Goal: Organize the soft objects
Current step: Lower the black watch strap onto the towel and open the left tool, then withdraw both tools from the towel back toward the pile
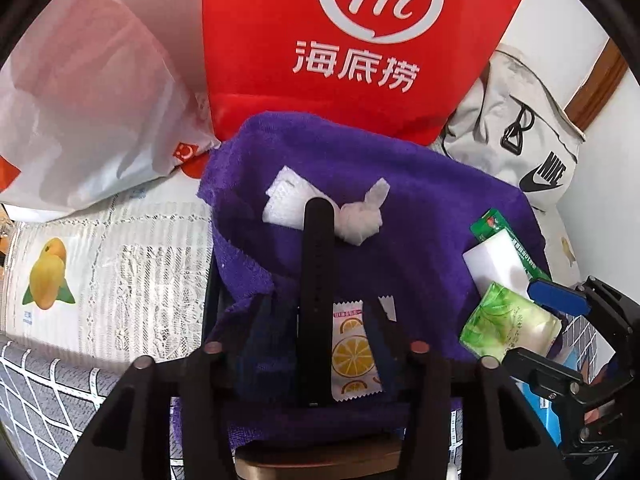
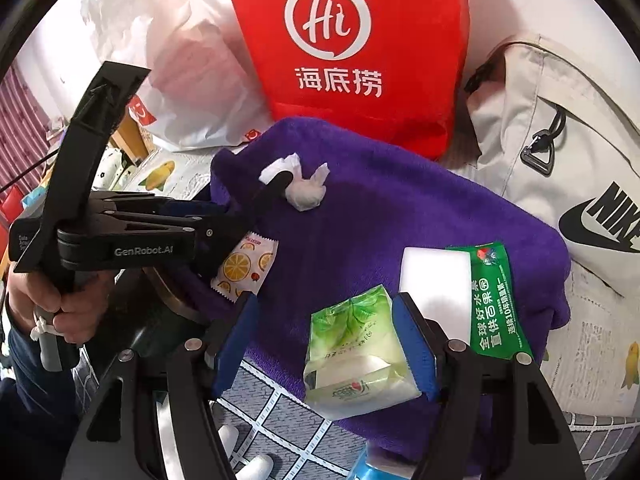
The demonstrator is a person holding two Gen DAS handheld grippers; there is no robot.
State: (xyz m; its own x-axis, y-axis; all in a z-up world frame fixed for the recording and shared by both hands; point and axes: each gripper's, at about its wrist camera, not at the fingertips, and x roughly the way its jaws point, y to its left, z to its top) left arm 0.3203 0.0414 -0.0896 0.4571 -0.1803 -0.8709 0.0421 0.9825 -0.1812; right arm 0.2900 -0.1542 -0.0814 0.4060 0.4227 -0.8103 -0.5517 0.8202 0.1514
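— What are your right fingers (image 2: 328, 344) on?

— They straddle the soft green tissue pack (image 2: 356, 354) at the near edge of the purple terry towel (image 2: 400, 208); one blue pad touches its side, the other stands clear, so nothing is clamped.

— How will it handle?

— Light and squashy, I judge, with a slippery wrapper. I'd pinch it across the middle.

— And your left fingers (image 1: 320, 332)?

— Parted around the black strap (image 1: 318, 280) and lemon-print sachet (image 1: 352, 354), gripping neither.
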